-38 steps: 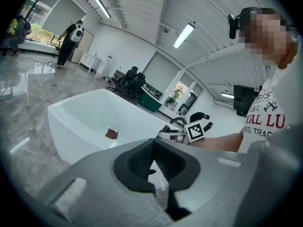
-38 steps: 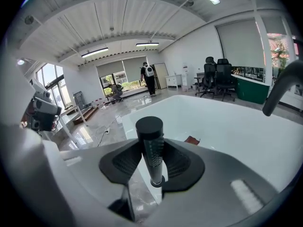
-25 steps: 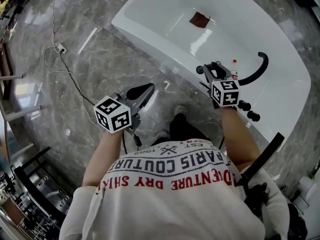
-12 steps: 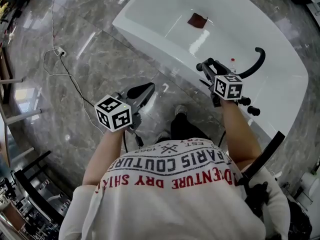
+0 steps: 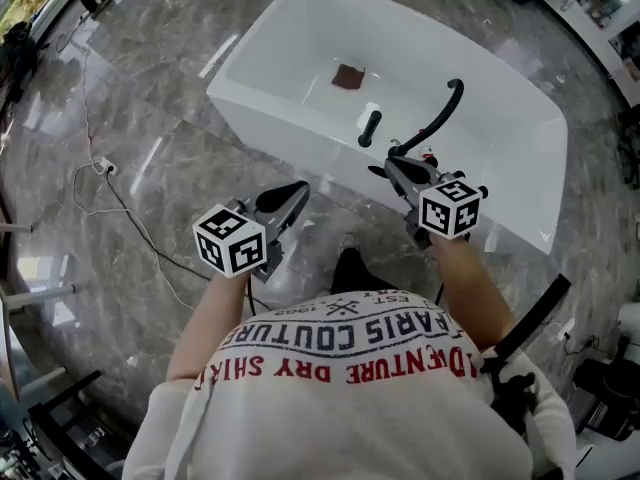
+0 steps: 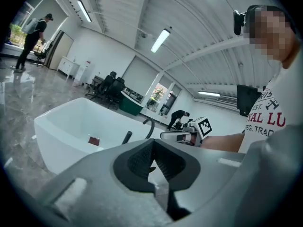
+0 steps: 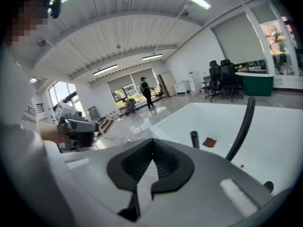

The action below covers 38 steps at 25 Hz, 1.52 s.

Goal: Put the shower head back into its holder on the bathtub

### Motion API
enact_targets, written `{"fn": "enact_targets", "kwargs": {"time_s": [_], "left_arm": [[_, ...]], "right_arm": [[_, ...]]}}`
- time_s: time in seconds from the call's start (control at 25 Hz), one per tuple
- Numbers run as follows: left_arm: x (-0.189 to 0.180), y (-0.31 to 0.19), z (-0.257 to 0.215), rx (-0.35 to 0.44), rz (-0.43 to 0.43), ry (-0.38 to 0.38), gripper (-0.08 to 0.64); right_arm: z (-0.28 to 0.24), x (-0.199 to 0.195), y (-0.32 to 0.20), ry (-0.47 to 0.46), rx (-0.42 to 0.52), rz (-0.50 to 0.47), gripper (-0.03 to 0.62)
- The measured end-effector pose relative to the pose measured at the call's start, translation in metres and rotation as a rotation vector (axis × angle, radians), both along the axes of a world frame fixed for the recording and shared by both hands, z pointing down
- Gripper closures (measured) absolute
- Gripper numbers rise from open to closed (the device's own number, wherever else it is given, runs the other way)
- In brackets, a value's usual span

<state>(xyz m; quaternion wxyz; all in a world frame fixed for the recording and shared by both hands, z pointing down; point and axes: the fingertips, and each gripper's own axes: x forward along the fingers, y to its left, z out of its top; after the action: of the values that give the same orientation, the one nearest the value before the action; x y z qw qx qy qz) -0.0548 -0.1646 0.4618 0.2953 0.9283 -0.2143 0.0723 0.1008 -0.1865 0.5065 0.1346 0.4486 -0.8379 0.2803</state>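
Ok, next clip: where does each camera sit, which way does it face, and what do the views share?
Head view: on the person's head, steeply down at the bathtub; shirt, forearms, left gripper, right gripper show.
Left gripper view: on the left gripper, across the bathtub; its jaws, right gripper, shirt show.
Right gripper view: on the right gripper, over the bathtub; its jaws, left gripper show.
All share: bathtub, black spout.

The bathtub is showing a smooth, glossy white finish; the floor is gleaming as polished grey stone; the shirt is presenting matt cloth.
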Motion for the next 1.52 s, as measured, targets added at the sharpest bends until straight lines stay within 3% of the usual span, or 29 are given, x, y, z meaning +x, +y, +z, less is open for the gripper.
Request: {"fn": "enact_targets", "kwargs": {"time_s": [0.08,0.2,0.52,0.8,1.12,1.32,1.52], "left_arm": [[0.018,0.023,-0.016,0.046,0.079,0.03,0.558],[0.037,0.065,-0.032,0.092,0.169,0.014,0.558],[0.063,0.16,-0.071,0.185,0.333,0.029,0.558],[0.048,0.247,-0.073,0.193,0.339,0.032,0.558],[0.029,0.406,-0.056,0.181,0.374,-0.014,0.558],[0.025,0.479,-0.084,0.222,0.388,-0.001,0.558],[0.018,0.522,-0.114,0.284,0.404,0.004,0.558]], "right_arm": [[-0.034,-0.023,0.04,0.012,0.048,-0.101,0.591],[-0.078,-0.049,0.104,0.021,0.094,-0.194,0.588],[-0.115,-0.068,0.207,0.034,0.116,-0.186,0.588],[-0.115,-0.087,0.293,-0.001,0.152,-0.168,0.588],[-0.094,-0.096,0.452,-0.089,0.137,-0.091,0.588],[-0.118,-0.091,0.523,-0.06,0.192,-0.069,0.588],[-0.137,-0.082,0.558,-0.091,0.238,-0.007,0.588]]}}
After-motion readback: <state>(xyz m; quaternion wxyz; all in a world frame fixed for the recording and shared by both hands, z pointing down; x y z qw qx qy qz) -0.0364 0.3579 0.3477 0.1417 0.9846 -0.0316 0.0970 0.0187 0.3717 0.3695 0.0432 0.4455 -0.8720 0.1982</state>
